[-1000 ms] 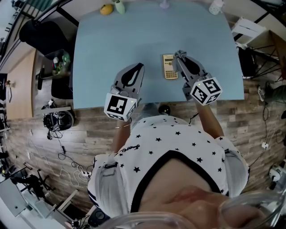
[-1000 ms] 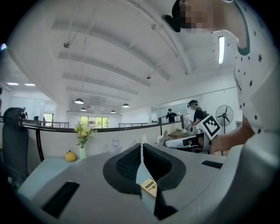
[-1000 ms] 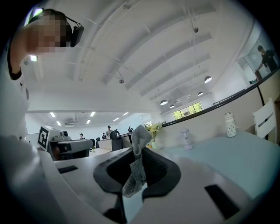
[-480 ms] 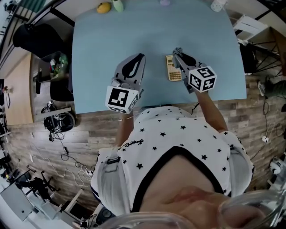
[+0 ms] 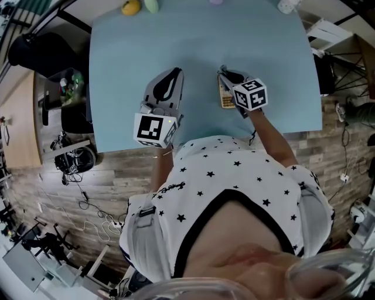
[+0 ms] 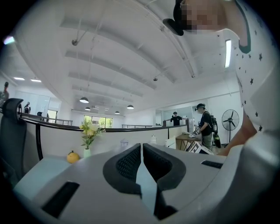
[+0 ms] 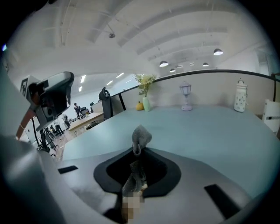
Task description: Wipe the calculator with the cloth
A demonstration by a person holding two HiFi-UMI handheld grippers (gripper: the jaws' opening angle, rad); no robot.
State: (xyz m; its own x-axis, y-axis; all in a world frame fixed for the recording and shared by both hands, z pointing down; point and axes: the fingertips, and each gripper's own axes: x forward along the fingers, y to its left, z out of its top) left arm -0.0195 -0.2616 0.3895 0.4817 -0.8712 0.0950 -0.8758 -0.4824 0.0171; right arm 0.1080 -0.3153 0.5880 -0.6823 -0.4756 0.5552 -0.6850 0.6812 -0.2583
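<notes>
The calculator (image 5: 223,96) lies flat on the pale blue desk (image 5: 129,58), near its 6 o'clock edge and right of centre, partly hidden by the right claw (image 5: 225,72). That claw is clamped on a grey cloth (image 7: 141,136), and a tuft of it pokes out past the jaw tips by the calculator's 12 o'clock end. At the calculator's 9 o'clock, apart from it, the left claw (image 5: 174,72) is closed with nothing in it. A yellow fruit (image 5: 130,7) sits at the desk's 11 o'clock edge.
</notes>
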